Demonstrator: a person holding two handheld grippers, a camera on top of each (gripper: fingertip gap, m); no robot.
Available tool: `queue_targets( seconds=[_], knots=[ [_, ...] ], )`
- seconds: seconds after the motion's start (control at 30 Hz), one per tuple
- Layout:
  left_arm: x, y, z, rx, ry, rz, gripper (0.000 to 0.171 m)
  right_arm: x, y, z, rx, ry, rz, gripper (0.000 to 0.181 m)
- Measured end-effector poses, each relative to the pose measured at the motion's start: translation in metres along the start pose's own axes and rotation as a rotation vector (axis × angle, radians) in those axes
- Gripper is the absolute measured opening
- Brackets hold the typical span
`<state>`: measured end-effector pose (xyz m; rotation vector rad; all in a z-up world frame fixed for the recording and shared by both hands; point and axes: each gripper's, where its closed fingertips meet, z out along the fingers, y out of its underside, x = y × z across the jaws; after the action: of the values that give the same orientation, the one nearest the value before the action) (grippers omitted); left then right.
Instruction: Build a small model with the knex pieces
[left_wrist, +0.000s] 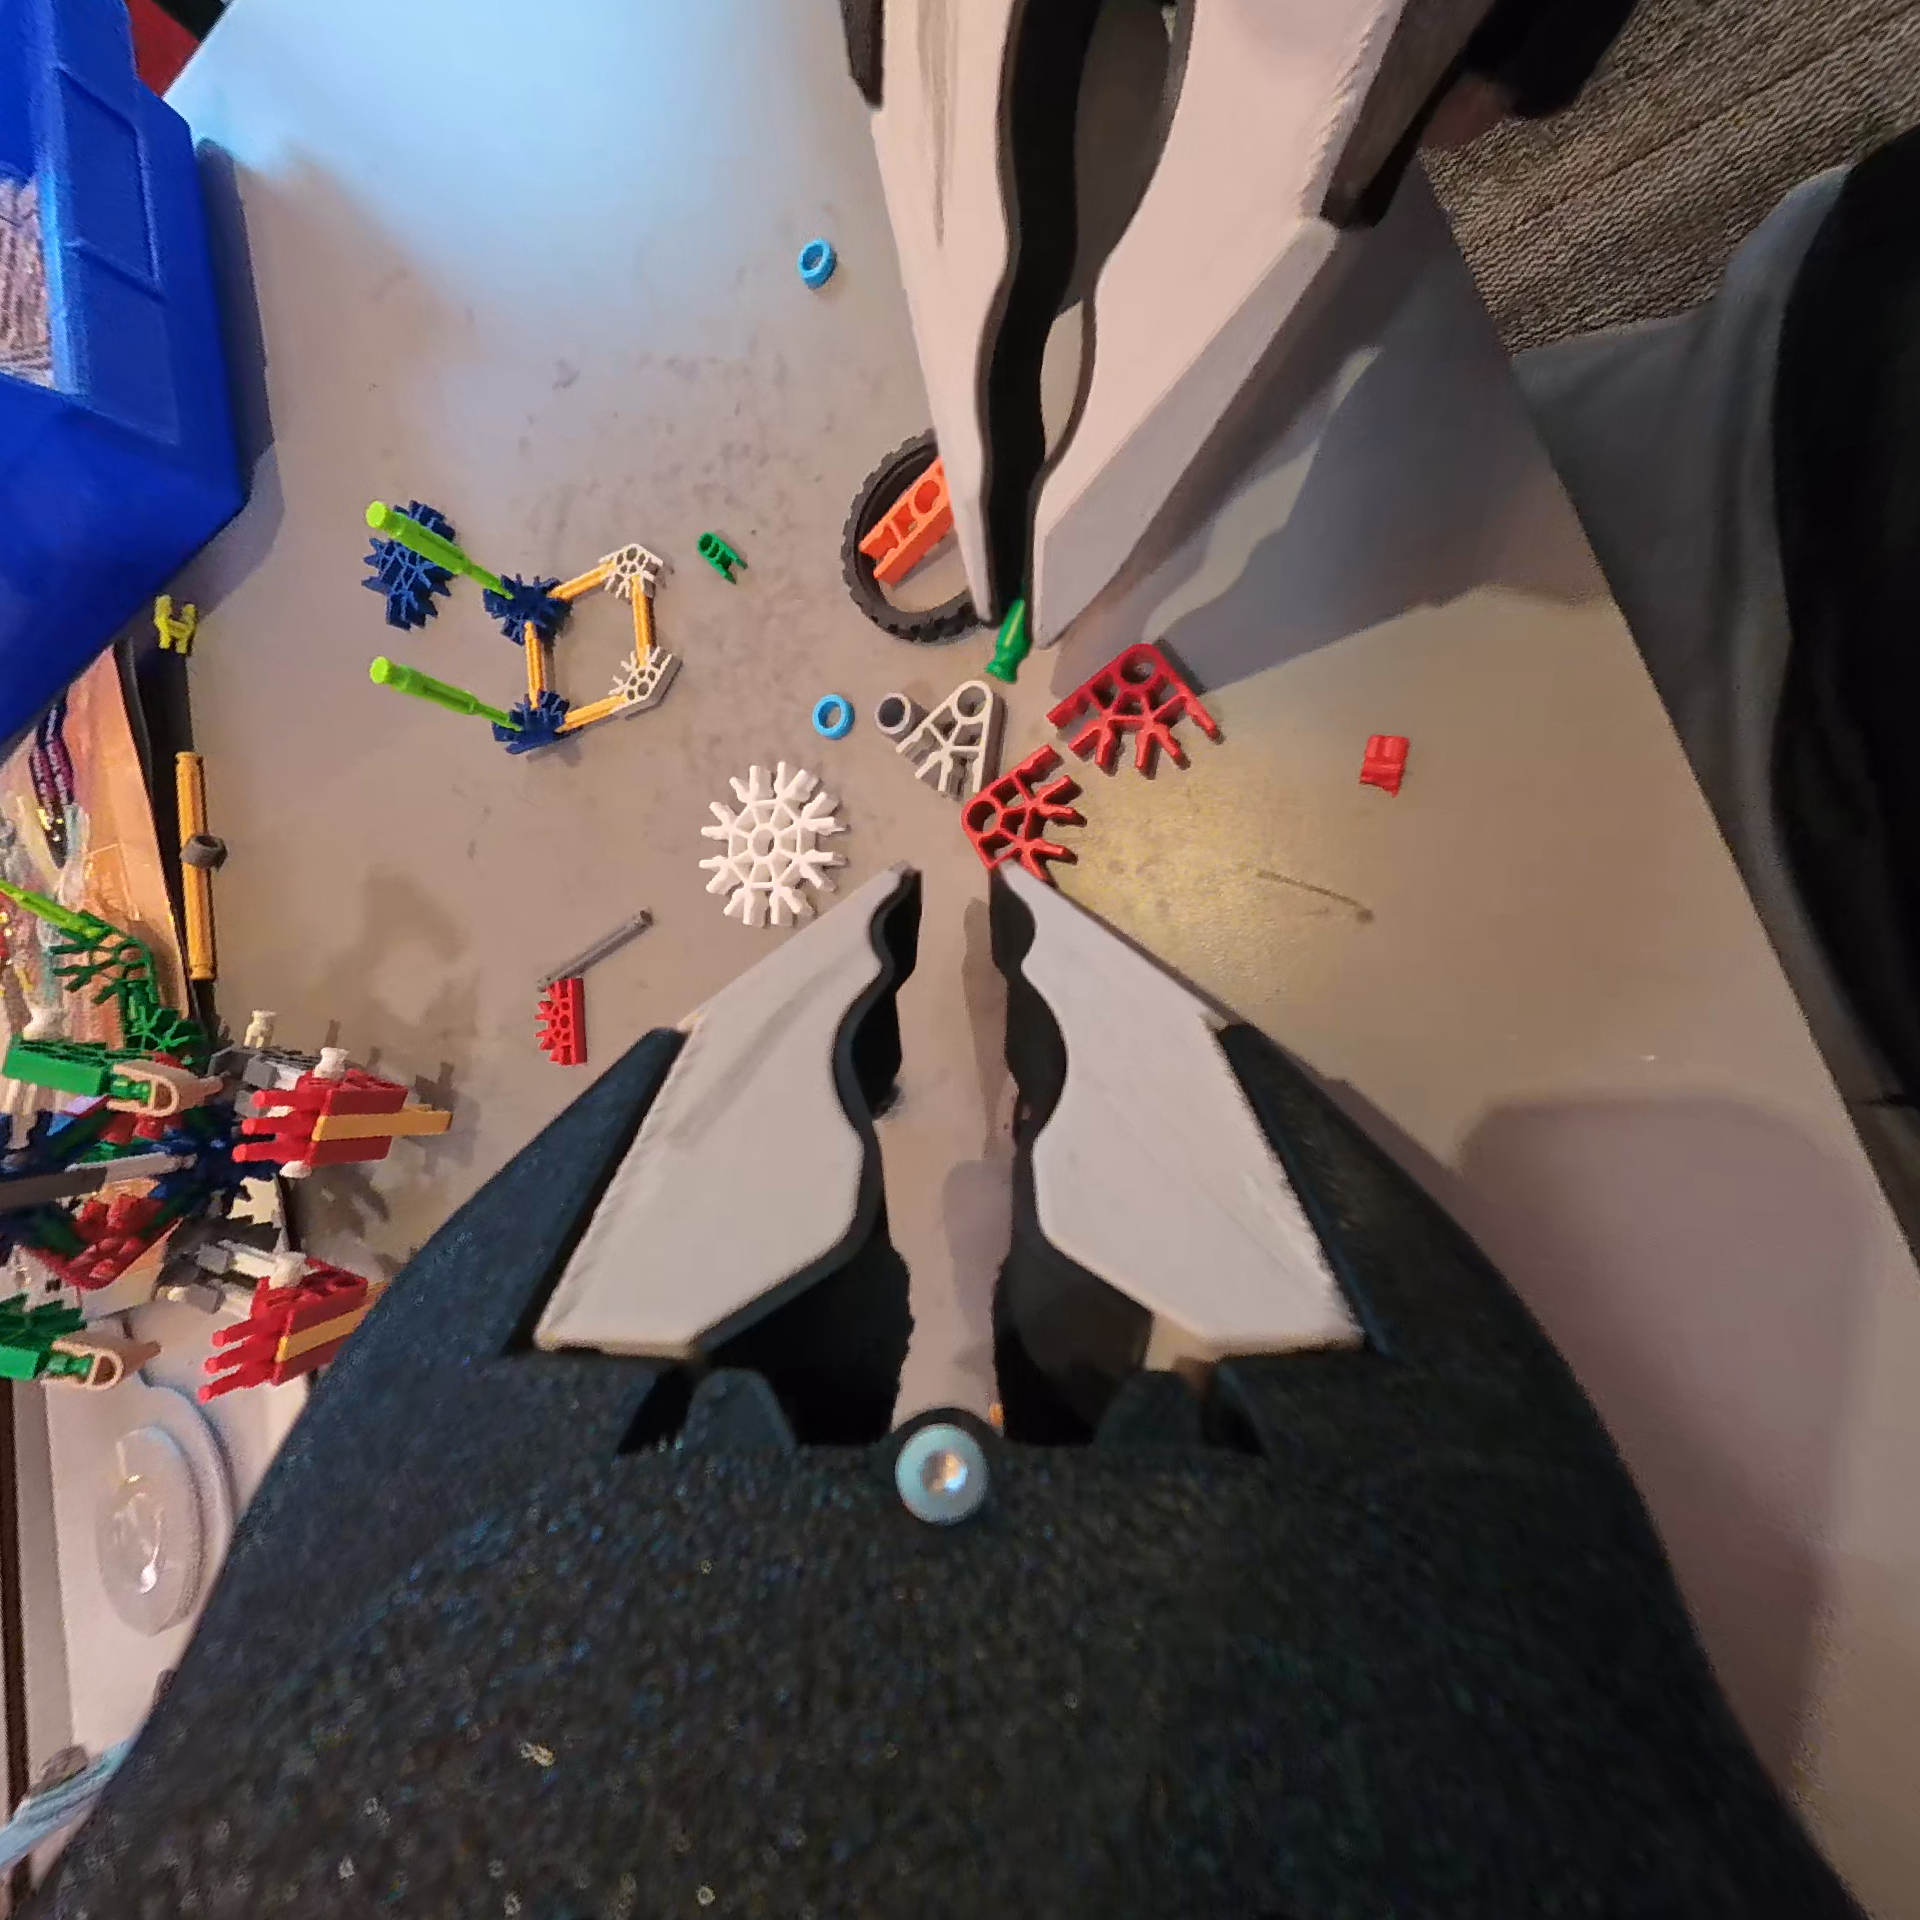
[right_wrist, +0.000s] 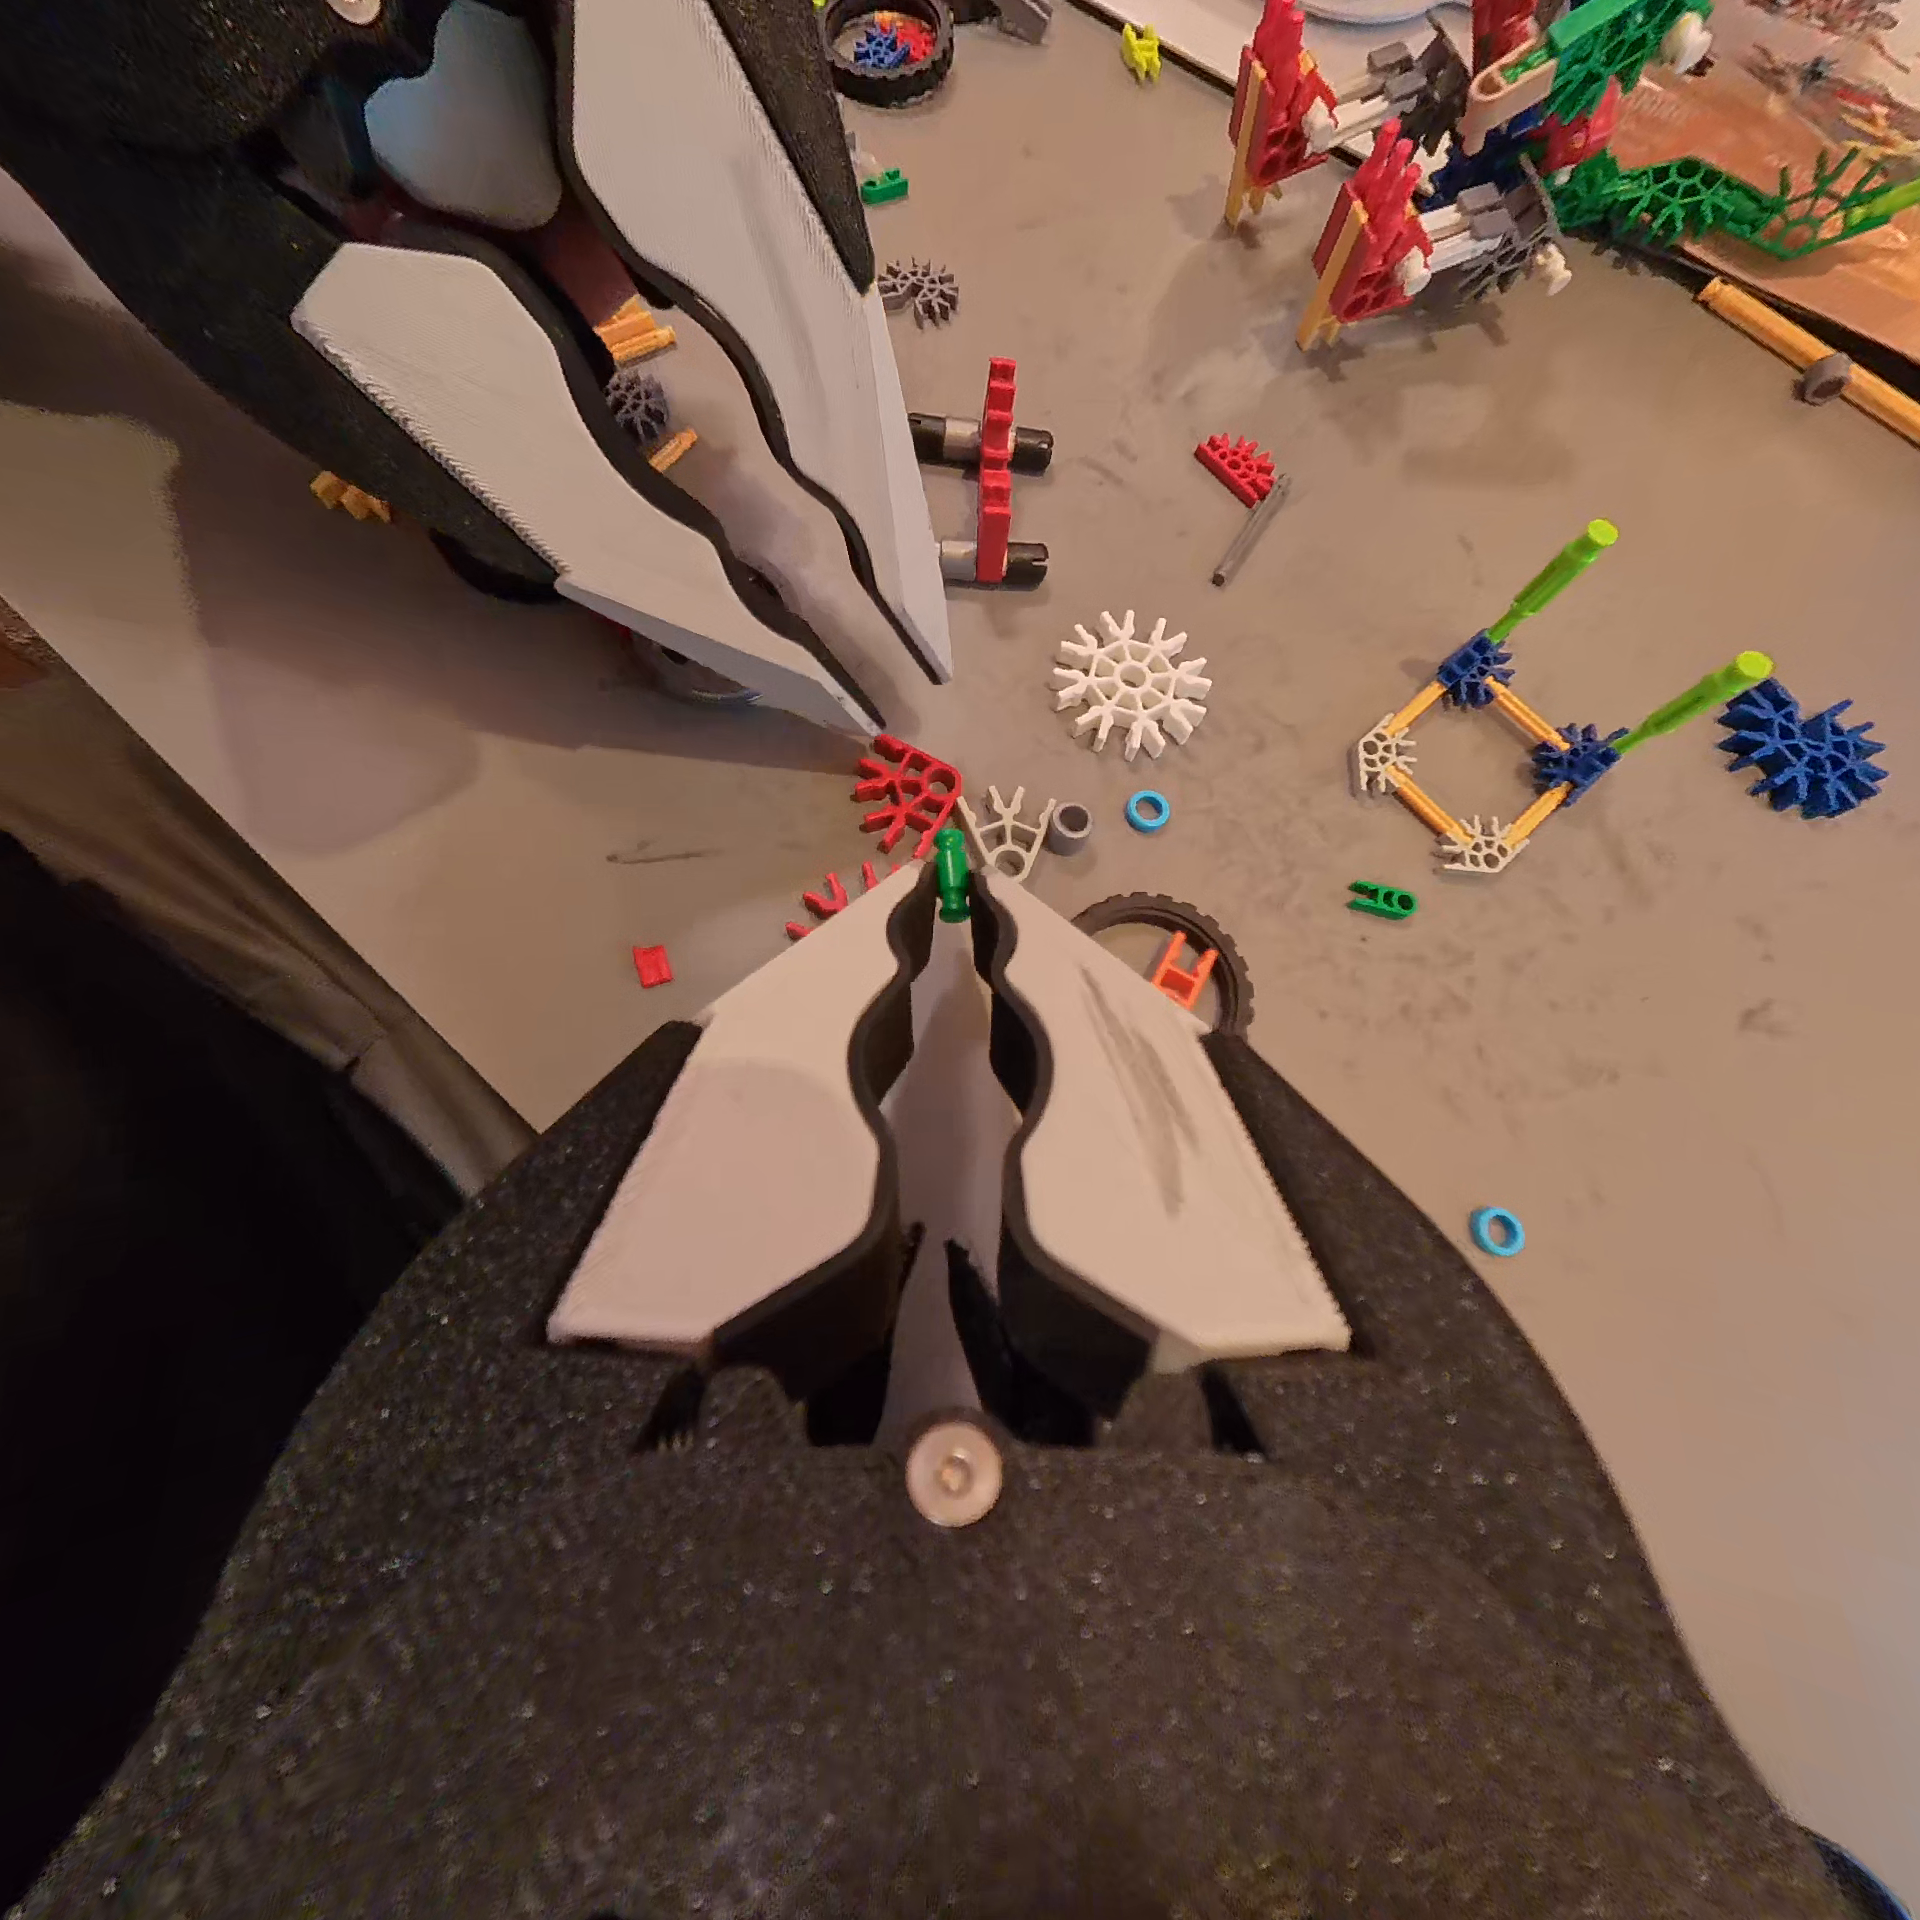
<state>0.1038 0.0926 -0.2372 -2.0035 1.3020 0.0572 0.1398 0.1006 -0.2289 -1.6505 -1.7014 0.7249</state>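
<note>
**Spotter:** What is your right tool (right_wrist: 951, 883) doing?

**Me:** I have it clenched on a small green rod (right_wrist: 950, 871). In the right wrist view the rod sits at centre frame, pinched at the very tips, its knobbed end poking out beyond them. In the left wrist view the same rod (left_wrist: 1008, 644) hangs from that tool (left_wrist: 1023, 613) just above centre.

**Spotter:** And the left tool (left_wrist: 954, 883)?

**Me:** Released. Its fingers stand a little apart with bare desk (left_wrist: 520, 312) between them, gripping nothing. One tip is just beside a red fan connector (left_wrist: 1020, 812); a second red fan connector (left_wrist: 1132, 707) lies up and to the right of it.

**Spotter:** What surrounds the rod?

**Me:** Just beyond it, a grey fan connector (right_wrist: 1006, 831) with a grey spacer (right_wrist: 1070, 828) and a blue ring (right_wrist: 1147, 810) to its right. The white snowflake connector (right_wrist: 1130, 681) lies above those. Lower right of the rod, a black tyre (right_wrist: 1236, 956) rings an orange clip (right_wrist: 1182, 966). At right, a square frame (right_wrist: 1465, 769) of yellow rods carries two lime rods.

**Spotter:** Further off?

**Me:** A red, green and blue model (right_wrist: 1455, 177), upper right.
</note>
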Motion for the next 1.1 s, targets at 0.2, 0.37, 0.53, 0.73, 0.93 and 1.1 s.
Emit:
queue_targets(
  seconds=[0.2, 0.37, 0.53, 0.73, 0.93, 1.1],
  knots=[
    [0.009, -0.005, 0.002, 0.017, 0.045, 0.0, 0.01, -0.005, -0.001, 0.004, -0.007, -0.016, 0.001, 0.005],
    [0.016, 0.001, 0.01, -0.03, 0.052, -0.025, 0.006, -0.006, 0.001, 0.008, -0.022, -0.031, 0.0, 0.005],
    [0.016, 0.002, 0.009, -0.062, 0.019, -0.07, 0.005, -0.005, 0.002, 0.011, -0.033, -0.028, 0.005, 0.005],
    [0.018, 0.008, 0.003, -0.127, -0.061, -0.26, 0.002, -0.003, -0.003, 0.015, -0.026, -0.028, 0.015, 0.005],
    [0.022, 0.004, -0.004, -0.088, -0.096, -0.365, 0.006, -0.008, -0.009, 0.026, -0.037, -0.048, -0.007, 0.005],
    [0.015, 0.006, -0.009, -0.08, -0.101, -0.301, 0.005, -0.011, -0.003, 0.031, -0.081, -0.067, -0.016, 0.006]
  ],
)
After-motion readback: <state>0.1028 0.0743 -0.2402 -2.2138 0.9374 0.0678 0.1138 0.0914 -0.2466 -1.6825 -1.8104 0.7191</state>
